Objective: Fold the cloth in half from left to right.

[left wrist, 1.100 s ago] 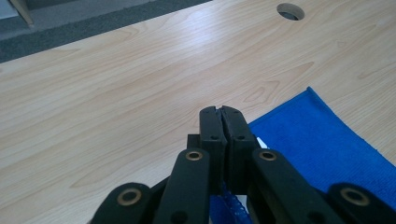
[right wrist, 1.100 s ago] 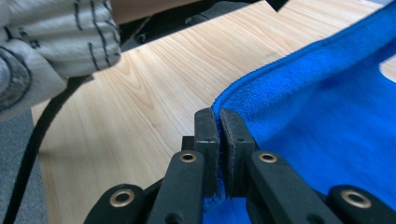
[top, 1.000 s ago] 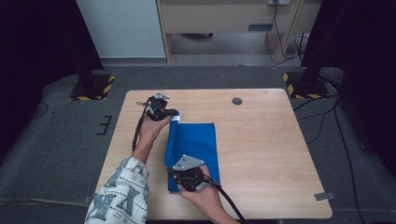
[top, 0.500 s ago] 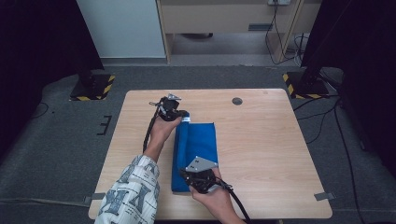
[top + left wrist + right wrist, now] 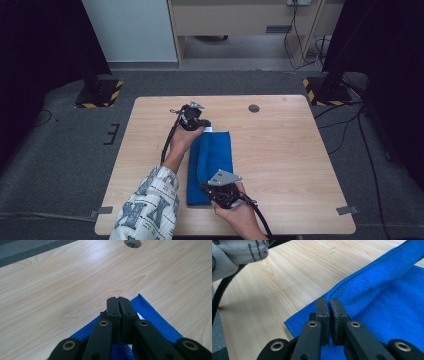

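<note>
A blue towel (image 5: 217, 150) lies lengthwise on the middle of the wooden table (image 5: 290, 165), its left side lifted and rolled over toward the right. My left gripper (image 5: 204, 123) holds the far left corner, its jaws shut on the cloth beside a white tag; blue cloth (image 5: 155, 320) spreads under the left gripper (image 5: 118, 300). At the near end my right gripper (image 5: 209, 187) is shut on the folded edge; in the right gripper view the towel (image 5: 392, 302) rises as a thick roll from the right gripper (image 5: 329, 301).
A round cable hole (image 5: 254, 108) sits near the table's far edge, also the hole (image 5: 132, 242). Black stands with yellow-black bases (image 5: 100, 92) flank the table on the grey floor. A patterned sleeve (image 5: 239, 252) and black cable cross the right gripper view.
Both hands have moved to the right across the table, drawing the towel's left edge with them, so the fold lies farther over the cloth.
</note>
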The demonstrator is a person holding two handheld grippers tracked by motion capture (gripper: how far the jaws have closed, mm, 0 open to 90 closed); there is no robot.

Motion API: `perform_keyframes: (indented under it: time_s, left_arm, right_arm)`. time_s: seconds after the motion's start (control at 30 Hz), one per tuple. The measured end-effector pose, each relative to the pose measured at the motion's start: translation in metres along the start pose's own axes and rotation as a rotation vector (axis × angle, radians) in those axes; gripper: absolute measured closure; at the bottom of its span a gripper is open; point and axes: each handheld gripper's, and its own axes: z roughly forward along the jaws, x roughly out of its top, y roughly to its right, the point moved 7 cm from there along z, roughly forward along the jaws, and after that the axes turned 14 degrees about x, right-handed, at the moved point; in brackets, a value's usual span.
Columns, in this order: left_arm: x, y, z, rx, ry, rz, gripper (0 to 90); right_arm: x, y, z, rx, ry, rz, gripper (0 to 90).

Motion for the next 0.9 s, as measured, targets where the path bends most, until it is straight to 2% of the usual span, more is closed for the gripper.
perform_keyframes:
  time_s: [0.4, 0.57, 0.8, 0.9]
  left_arm:
    - [0.001, 0.016, 0.008, -0.023, -0.009, 0.009, 87.7]
    - [0.001, 0.017, 0.013, 0.006, -0.027, 0.036, 87.6]
    - [-0.001, 0.022, 0.019, -0.009, -0.036, 0.019, 87.5]
    - [-0.002, 0.021, 0.021, 0.008, -0.046, 0.029, 87.4]
  right_arm:
    - [-0.007, 0.006, -0.01, -0.004, -0.006, 0.016, 86.4]
    - [-0.012, 0.01, -0.014, -0.016, -0.013, 0.025, 86.3]
    - [-0.021, 0.016, -0.02, -0.025, -0.037, 0.032, 85.8]
    - [-0.024, 0.021, -0.023, -0.033, -0.044, 0.048, 85.8]
